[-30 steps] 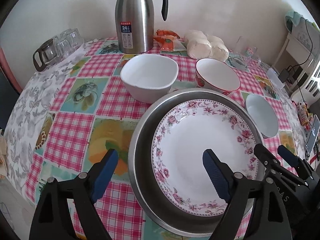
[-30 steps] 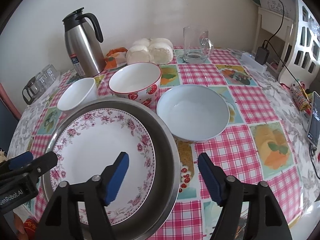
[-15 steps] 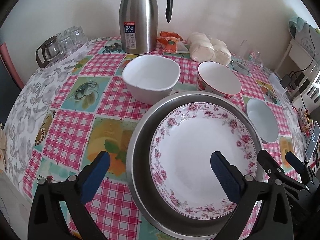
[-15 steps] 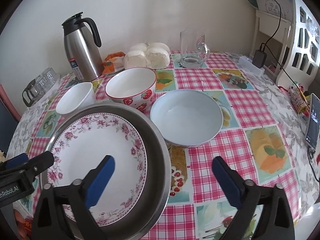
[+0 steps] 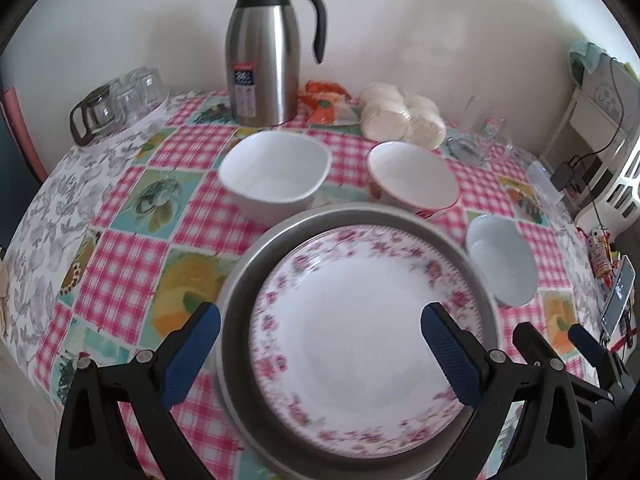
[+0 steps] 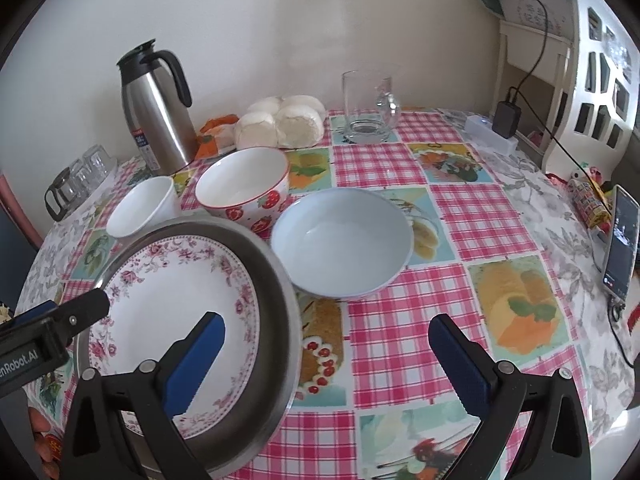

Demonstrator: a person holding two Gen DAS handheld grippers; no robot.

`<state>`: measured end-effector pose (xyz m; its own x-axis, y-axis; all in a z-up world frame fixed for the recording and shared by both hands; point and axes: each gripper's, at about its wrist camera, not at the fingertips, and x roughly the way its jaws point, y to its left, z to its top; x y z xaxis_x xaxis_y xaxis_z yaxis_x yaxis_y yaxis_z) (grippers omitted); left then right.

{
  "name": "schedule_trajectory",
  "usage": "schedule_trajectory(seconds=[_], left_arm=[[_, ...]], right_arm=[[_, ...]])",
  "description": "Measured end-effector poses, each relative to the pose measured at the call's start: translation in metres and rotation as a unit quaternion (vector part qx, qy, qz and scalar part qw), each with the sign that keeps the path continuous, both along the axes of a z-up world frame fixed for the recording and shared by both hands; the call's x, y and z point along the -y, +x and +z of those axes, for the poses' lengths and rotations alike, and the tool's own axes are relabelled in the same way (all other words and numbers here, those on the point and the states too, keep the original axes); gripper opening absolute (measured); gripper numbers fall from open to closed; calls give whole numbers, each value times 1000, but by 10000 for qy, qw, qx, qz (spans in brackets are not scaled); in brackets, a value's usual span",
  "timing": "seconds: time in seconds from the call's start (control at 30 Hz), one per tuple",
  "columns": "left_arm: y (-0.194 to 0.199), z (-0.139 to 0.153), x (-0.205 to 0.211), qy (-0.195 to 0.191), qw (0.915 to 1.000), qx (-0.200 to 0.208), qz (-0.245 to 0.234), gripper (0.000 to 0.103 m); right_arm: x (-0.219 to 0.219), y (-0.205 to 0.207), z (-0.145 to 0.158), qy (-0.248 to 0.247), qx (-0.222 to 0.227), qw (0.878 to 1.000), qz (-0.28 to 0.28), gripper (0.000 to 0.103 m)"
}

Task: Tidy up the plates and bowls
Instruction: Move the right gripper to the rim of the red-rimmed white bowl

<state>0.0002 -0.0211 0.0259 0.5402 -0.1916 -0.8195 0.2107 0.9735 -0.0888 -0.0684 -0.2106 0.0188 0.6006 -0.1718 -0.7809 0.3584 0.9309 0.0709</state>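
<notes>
Both of your tongs have been spreading and pulling back since a second ago: your left tongs (image 5: 316, 344) and right tongs (image 6: 326, 354) are now gaping wide, gripping nothing. Your floral plate (image 5: 360, 340) is lying inside the steel basin (image 5: 236, 280) on the tabletop (image 6: 472, 216), with the pale blue bowl (image 6: 342, 242) sitting just beside the basin's right rim. Behind it, the strawberry bowl (image 6: 244, 188) and white bowl (image 5: 274, 178) are standing before the steel thermos (image 5: 262, 68).

The floral plate (image 5: 360, 320) (left view) is motion-blurred, its near rim cut off.
</notes>
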Motion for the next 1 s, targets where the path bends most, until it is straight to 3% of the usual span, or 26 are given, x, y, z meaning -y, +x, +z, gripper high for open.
schedule_trajectory(seconds=[0.3, 0.47, 0.63, 0.9, 1.0], left_arm=[[3, 11, 42, -70, 9989, 381, -275, 100], [12, 16, 57, -110, 9971, 676, -344, 100], [33, 11, 63, -412, 9981, 356, -286, 100], [69, 10, 58, -1018, 9948, 14, -80, 100], [81, 6, 60, -1001, 9949, -124, -60, 100]], right_arm=[[37, -12, 11, 43, 210, 9979, -613, 103], [60, -10, 15, 31, 326, 9917, -1244, 103], [69, 4, 14, 125, 299, 9879, -1515, 103], [69, 34, 21, 176, 399, 9891, -1410, 103], [70, 48, 20, 220, 358, 9897, -1368, 103]])
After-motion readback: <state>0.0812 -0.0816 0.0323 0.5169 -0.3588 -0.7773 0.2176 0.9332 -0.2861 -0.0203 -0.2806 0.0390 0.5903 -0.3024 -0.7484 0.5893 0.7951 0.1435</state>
